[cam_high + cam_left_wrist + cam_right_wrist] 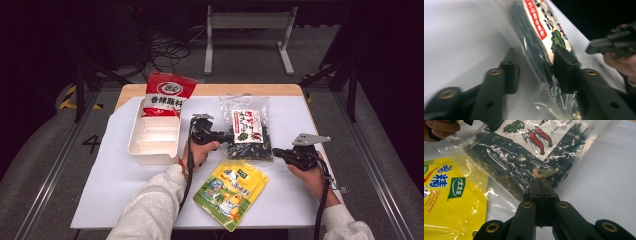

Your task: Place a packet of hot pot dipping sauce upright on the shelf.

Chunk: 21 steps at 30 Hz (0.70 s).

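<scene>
Clear seaweed bag point(247, 129) lies mid-table beside the white tray point(152, 150); left gripper point(536, 72) has its jaws around the bag's edge, not pinching yet, right gripper point(541, 192) clamped shut, empty. Next I'd guess: squeeze, lift toward tray

Up close, the left gripper point(534, 72) has the clear seaweed bag point(541, 42) standing on edge between its jaws, right jaw against the label side, left one a bit off the plastic. Beyond it to the right, a hand point(621, 62) holds the other gripper point(614, 42).
</scene>
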### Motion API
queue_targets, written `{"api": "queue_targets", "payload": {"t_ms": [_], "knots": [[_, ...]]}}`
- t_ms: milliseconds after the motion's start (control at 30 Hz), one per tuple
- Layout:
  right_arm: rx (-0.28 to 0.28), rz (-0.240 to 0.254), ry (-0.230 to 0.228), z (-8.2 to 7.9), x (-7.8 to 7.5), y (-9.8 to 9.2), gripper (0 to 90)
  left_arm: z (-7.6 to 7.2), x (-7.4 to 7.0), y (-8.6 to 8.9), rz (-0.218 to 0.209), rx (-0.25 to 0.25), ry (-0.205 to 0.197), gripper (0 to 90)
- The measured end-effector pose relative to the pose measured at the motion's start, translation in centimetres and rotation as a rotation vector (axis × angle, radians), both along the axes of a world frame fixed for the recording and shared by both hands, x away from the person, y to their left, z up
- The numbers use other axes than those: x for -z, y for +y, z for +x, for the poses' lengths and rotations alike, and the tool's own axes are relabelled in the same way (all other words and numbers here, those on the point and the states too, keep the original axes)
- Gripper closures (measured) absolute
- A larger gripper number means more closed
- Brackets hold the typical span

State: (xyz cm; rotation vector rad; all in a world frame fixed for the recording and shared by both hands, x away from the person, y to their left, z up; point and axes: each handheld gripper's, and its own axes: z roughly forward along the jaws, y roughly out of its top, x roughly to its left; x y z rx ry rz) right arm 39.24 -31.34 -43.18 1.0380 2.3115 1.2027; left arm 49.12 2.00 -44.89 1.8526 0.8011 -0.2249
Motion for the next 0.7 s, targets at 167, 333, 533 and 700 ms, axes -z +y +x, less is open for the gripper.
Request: {"api": "queue_targets", "payload": {"t_ms": [167, 333, 533, 700], "knots": [[0.019, -0.002, 0.004, 0.0, 0.2, -0.4, 89.3, -1.4, -2.1, -0.4, -0.007, 0.032, -0.140, 79.5], [0.042, 0.042, -0.018, -0.3, -0.6, -1.1, 85.1, -2.5, -3.6, -0.7, 0.006, 0.024, -0.230, 81.6], [0.083, 0.082, -0.057, -1.1, -1.4, -2.6, 82.1, -4.0, -5.9, 0.4, 0.019, -0.020, -0.332, 82.1], [0.090, 0.097, -0.061, -1.6, -1.6, -3.1, 81.1, -5.3, -7.7, 1.9, 0.009, -0.036, -0.371, 82.4]]}}
